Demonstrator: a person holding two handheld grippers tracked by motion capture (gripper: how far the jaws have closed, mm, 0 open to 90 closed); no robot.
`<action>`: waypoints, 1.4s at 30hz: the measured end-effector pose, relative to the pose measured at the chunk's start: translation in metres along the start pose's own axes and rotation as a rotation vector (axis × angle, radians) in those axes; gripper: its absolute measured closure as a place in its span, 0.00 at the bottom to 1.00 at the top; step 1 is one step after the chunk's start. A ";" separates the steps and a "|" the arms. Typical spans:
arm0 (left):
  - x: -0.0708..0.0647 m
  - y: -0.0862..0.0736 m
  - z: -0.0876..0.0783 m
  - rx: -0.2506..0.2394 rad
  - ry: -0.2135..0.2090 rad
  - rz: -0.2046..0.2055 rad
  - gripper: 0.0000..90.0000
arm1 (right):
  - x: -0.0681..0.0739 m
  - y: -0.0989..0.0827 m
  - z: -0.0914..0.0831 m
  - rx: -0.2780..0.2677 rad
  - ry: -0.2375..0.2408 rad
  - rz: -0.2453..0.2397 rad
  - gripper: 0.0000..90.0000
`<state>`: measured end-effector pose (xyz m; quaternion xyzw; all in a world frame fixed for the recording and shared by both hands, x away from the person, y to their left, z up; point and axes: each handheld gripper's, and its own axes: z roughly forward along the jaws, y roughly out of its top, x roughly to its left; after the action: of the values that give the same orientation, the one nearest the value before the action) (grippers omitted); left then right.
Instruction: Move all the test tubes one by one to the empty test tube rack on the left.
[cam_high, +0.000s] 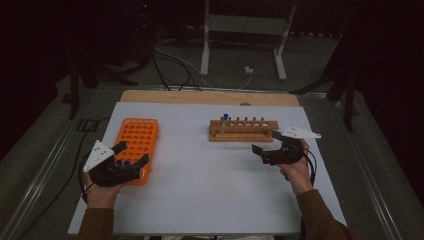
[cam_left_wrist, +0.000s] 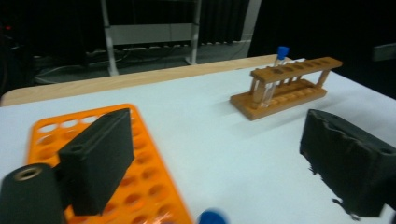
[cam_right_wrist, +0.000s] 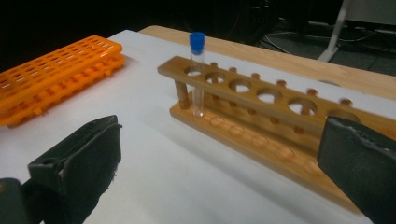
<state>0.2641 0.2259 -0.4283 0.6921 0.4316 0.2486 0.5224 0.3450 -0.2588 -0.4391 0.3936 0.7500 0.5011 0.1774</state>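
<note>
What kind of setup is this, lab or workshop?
Likely a lab-style recording bench: a wooden test-tube rack with one blue-capped tube, an orange tube rack on a white table, and cables on the floor behind.

My jaws are matte black on both sides, and each gripper carries a pale grey three-cornered plate. At near left lies the bright orange tube rack (cam_high: 136, 145), its top a regular grid of round holes, with small blue caps (cam_high: 123, 162) at its near end. At far right stands the warm brown wooden rack (cam_high: 243, 130) with one row of holes, holding a clear test tube (cam_right_wrist: 197, 74) with a blue cap. The worktop (cam_high: 210, 190) is plain white, edged by light wood at the far side.
</note>
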 end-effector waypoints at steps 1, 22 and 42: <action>-0.003 0.001 0.004 0.003 -0.004 0.000 0.09 | 0.001 0.002 0.004 0.002 -0.001 -0.005 0.00; -0.028 -0.004 0.030 0.043 -0.026 -0.006 0.01 | 0.014 0.040 0.099 0.084 -0.002 -0.028 0.19; -0.032 -0.005 0.029 0.042 -0.044 -0.014 0.01 | 0.027 0.035 0.140 0.074 -0.050 -0.090 0.85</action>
<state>0.2695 0.1841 -0.4398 0.7050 0.4301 0.2204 0.5190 0.4345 -0.1460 -0.4655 0.3781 0.7803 0.4545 0.2039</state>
